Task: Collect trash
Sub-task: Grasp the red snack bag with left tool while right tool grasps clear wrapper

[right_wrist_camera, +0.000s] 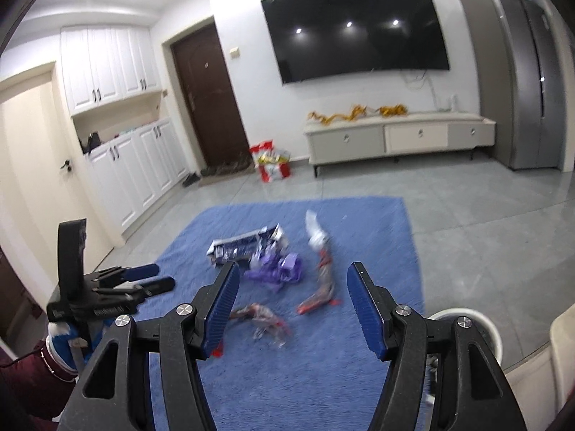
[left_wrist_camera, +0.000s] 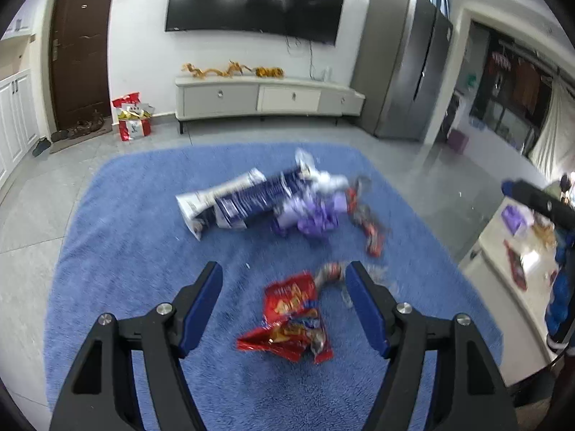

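Crinkled foil snack bag (left_wrist_camera: 287, 319) lies on the fuzzy blue rug (left_wrist_camera: 125, 251) beneath the released left claw (left_wrist_camera: 284, 269); right claw (right_wrist_camera: 293, 269) gapes empty.

From the left wrist we look down along the open fingers of the left gripper (left_wrist_camera: 284, 273) onto the blue rug (left_wrist_camera: 143, 215), close above it. From the right wrist we look from higher and further back, past the right gripper (right_wrist_camera: 293, 274). Both views face the wall television (left_wrist_camera: 257, 0) and share the rug's scattered trash (right_wrist_camera: 273, 262).
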